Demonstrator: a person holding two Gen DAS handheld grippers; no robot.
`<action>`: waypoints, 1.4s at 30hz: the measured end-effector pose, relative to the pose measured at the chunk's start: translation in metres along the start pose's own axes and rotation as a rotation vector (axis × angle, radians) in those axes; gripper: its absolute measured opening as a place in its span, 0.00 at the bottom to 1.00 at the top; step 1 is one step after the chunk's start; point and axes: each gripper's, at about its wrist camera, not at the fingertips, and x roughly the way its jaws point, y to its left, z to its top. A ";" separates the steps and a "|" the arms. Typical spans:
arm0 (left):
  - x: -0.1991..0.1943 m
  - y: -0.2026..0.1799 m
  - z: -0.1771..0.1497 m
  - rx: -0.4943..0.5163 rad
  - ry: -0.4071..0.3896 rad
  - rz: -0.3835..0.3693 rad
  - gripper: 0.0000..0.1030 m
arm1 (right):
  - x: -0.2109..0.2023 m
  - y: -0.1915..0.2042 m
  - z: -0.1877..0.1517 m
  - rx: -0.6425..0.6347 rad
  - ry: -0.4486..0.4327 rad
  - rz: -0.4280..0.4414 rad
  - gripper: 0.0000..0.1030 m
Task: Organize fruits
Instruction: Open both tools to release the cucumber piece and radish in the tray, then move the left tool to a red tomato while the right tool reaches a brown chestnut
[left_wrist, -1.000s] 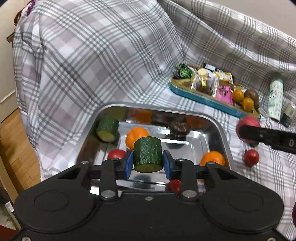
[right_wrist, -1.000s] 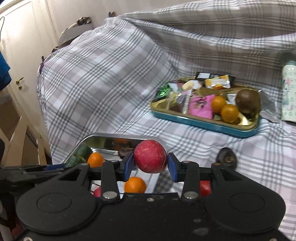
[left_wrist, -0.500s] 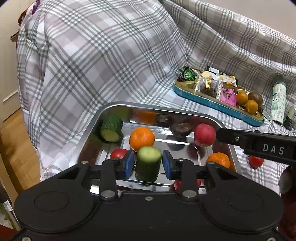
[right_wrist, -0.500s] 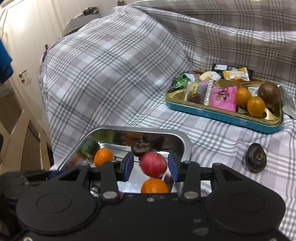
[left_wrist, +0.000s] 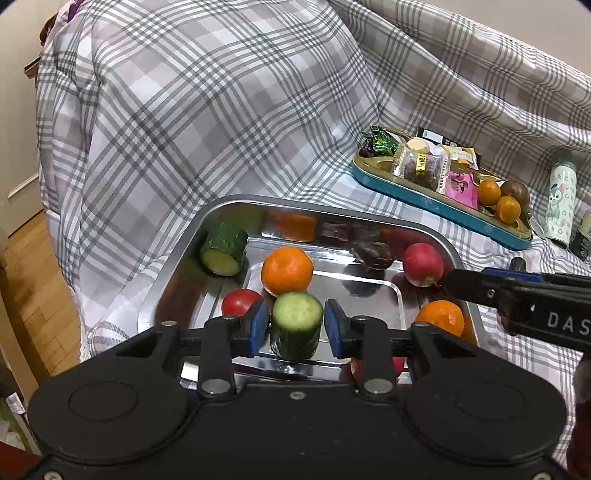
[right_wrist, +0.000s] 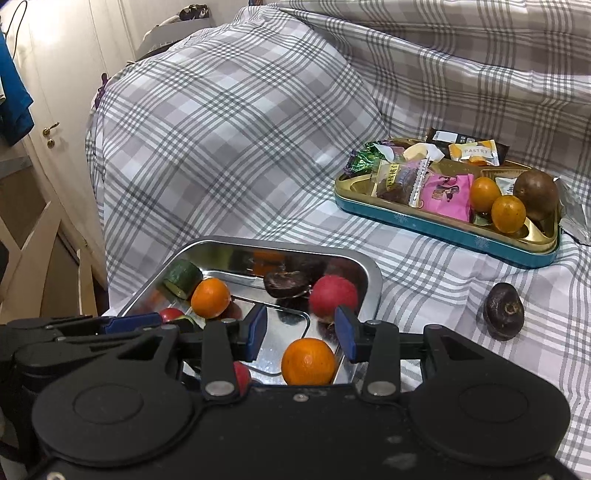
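Note:
A steel tray (left_wrist: 332, 206) on the checked cloth holds two oranges (left_wrist: 287, 271), a tomato (left_wrist: 240, 301), a cucumber chunk (left_wrist: 223, 247), a dark fruit (left_wrist: 373, 253) and a red round fruit (left_wrist: 423, 264). My left gripper (left_wrist: 297, 326) hangs over the tray's near side, shut on a second cucumber piece (left_wrist: 297, 321) that stands upright, cut face up. My right gripper (right_wrist: 301, 332) is open over the tray (right_wrist: 373, 273). The red fruit (right_wrist: 333, 297) lies just past its right pad, free of both. An orange (right_wrist: 308, 362) lies below its fingers.
A teal and gold snack tin (right_wrist: 443, 229) with sweets, small oranges and a brown fruit sits at the back right. A dark fruit (right_wrist: 503, 314) lies loose on the cloth right of the tray. A patterned bottle (left_wrist: 561, 203) stands at the far right. The cloth rises steeply behind.
My right gripper came over the tray and let go of the red fruit, which now rests by the tray's right wall. The cucumber piece in my left gripper swung from tilted to upright.

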 end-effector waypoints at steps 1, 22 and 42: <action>0.000 0.000 0.000 -0.001 0.001 0.002 0.41 | 0.000 0.000 0.000 -0.003 0.003 0.001 0.42; 0.001 -0.021 -0.002 0.065 0.017 0.032 0.41 | -0.018 -0.065 0.015 0.120 0.026 -0.194 0.42; -0.013 -0.125 -0.006 0.270 -0.043 -0.145 0.41 | -0.032 -0.157 0.015 0.338 0.121 -0.357 0.42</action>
